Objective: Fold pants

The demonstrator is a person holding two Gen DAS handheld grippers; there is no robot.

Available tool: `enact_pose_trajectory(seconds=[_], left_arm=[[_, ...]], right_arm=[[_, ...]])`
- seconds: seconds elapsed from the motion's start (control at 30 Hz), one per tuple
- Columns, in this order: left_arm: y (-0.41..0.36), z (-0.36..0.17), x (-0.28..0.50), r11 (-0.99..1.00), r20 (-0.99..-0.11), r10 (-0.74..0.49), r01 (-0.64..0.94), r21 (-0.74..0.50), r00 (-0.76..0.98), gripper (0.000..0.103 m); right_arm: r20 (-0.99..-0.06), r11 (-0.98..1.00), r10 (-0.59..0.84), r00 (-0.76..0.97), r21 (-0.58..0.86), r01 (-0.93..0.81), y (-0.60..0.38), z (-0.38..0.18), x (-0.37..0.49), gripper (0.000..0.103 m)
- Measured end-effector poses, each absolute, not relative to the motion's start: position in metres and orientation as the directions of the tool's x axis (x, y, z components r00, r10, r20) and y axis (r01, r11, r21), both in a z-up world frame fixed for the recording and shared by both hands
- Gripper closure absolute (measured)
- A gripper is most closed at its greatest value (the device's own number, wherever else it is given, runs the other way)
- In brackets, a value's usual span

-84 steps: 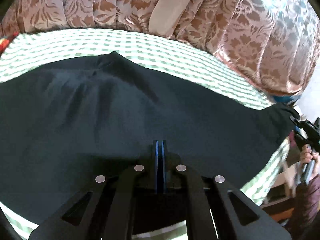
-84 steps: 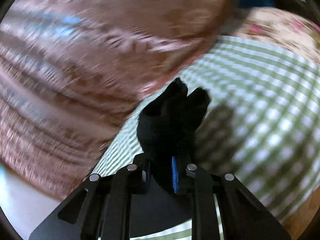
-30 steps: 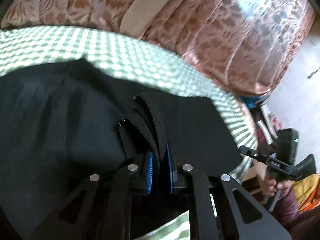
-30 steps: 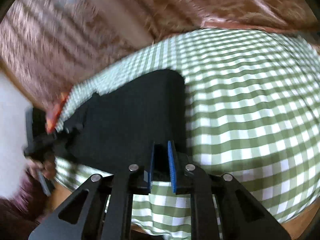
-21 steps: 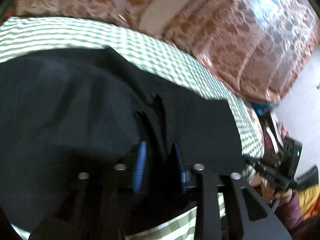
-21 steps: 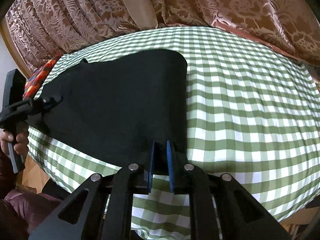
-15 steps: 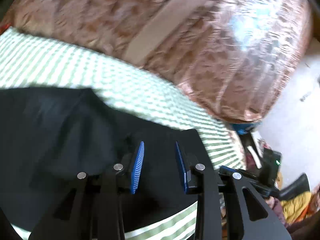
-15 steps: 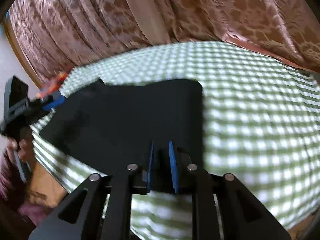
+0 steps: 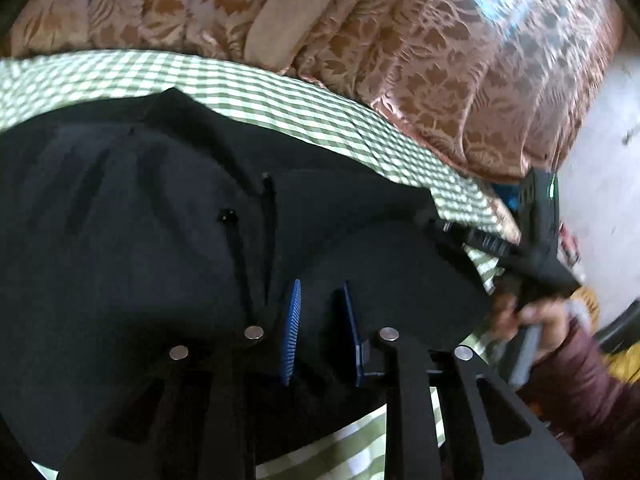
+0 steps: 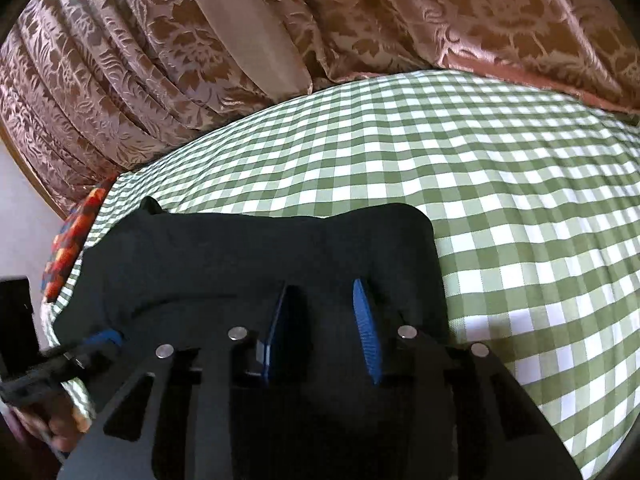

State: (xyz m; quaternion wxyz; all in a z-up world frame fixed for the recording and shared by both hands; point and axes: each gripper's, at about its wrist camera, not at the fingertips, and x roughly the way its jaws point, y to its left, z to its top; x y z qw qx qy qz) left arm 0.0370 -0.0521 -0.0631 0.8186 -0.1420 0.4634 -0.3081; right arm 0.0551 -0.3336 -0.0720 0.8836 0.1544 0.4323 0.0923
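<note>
Brown floral curtains (image 10: 120, 80) hang behind a green-checked bed (image 10: 520, 200) where black pants (image 10: 260, 260) lie folded; left tongs (image 9: 320, 320) and right tongs (image 10: 324, 320) both gape apart, empty.

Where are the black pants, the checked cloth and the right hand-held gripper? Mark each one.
black pants (image 10: 248, 264), right wrist view, on the flat folded top layer.
checked cloth (image 10: 500, 184), right wrist view, on bare green-and-white checks.
right hand-held gripper (image 10: 322, 328), right wrist view, midway between its open blue fingertips.
</note>
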Motion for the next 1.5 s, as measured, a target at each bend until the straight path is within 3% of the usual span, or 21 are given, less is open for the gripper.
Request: enact_pose_trajectory(seconds=[0.17,0.23,0.47,0.57,0.77,0.83,0.9,1.17,1.43,1.5], left_arm=[[-0.065,-0.029,0.045,0.751,-0.625,-0.658,0.426,-0.504,0.421,0.082],[-0.069,-0.023,0.056,0.751,-0.617,-0.659,0.427,-0.505,0.431,0.082],[-0.076,-0.061,0.081,0.863,-0.749,-0.501,0.317,-0.394,0.434,0.082],[-0.071,-0.068,0.068,0.870,-0.734,-0.492,0.309,-0.385,0.469,0.082],[-0.061,-0.046,0.060,0.899,-0.730,-0.438,0.269,-0.346,0.524,0.081],[-0.051,-0.033,0.055,0.917,-0.723,-0.398,0.240,-0.318,0.564,0.081],[-0.040,-0.024,0.052,0.933,-0.726,-0.359,0.203,-0.297,0.586,0.081],[0.001,-0.015,0.036,0.968,-0.759,-0.230,0.064,-0.242,0.609,0.081],[0.027,-0.015,0.019,0.977,-0.763,-0.168,0.001,-0.214,0.624,0.081],[0.035,-0.014,0.017,0.978,-0.764,-0.153,-0.015,-0.208,0.627,0.081]], right_arm=[[-0.776,0.965,0.234,0.586,0.260,-0.042,-0.319,-0.051,0.058,0.063],[-0.752,0.951,0.286,0.594,0.300,-0.078,-0.311,-0.039,0.058,0.063],[-0.745,0.939,0.340,0.573,0.298,-0.169,-0.264,-0.039,0.091,0.062],[-0.768,0.949,0.313,0.559,0.268,-0.163,-0.256,-0.067,0.096,0.062],[-0.759,0.953,0.302,0.577,0.258,-0.159,-0.259,-0.063,0.095,0.061],[-0.757,0.955,0.296,0.583,0.252,-0.157,-0.258,-0.053,0.092,0.054],[-0.732,0.945,0.324,0.600,0.276,-0.175,-0.254,-0.038,0.081,0.052],[-0.710,0.833,0.536,0.457,0.357,-0.423,-0.183,-0.026,0.030,0.076],[-0.784,0.828,0.473,0.402,0.240,-0.507,-0.124,-0.054,0.030,0.076],[-0.785,0.828,0.429,0.447,0.142,-0.543,-0.113,-0.059,0.023,0.074]])
